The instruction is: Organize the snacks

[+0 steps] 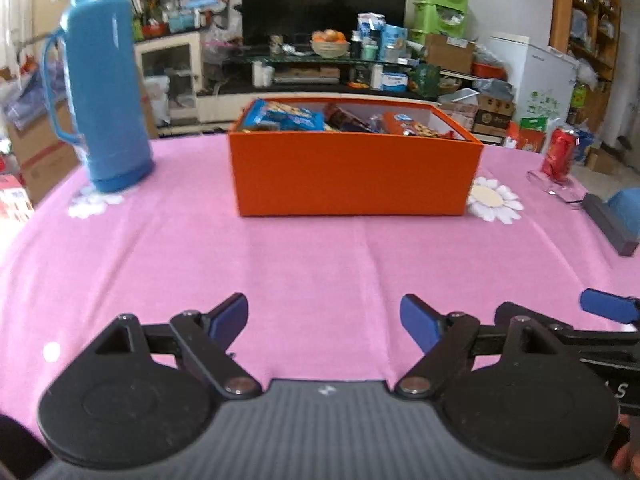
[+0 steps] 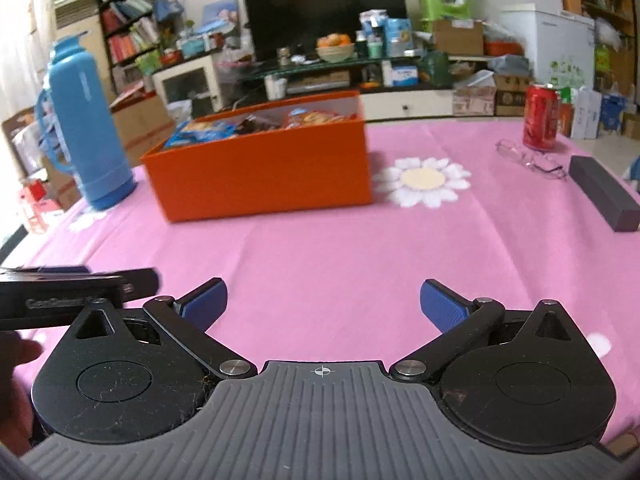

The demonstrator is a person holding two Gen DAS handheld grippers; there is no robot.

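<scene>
The orange box (image 1: 354,168) of snacks (image 1: 282,117) stood toward the desk's far edge, dead ahead of the left gripper (image 1: 324,320), long side facing. Both jaws stood open, empty; the right gripper (image 2: 323,304) saw it ahead-left, so the left looked better aligned.

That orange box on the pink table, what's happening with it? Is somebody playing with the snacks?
Nobody is touching it right now. The orange box sits on the pink tablecloth with snack packets already inside. A person holds two grippers, and both the left gripper and the right gripper hover open and empty in front of the box. A blue thermos stands to its left, and a red can stands off to its right.
</scene>
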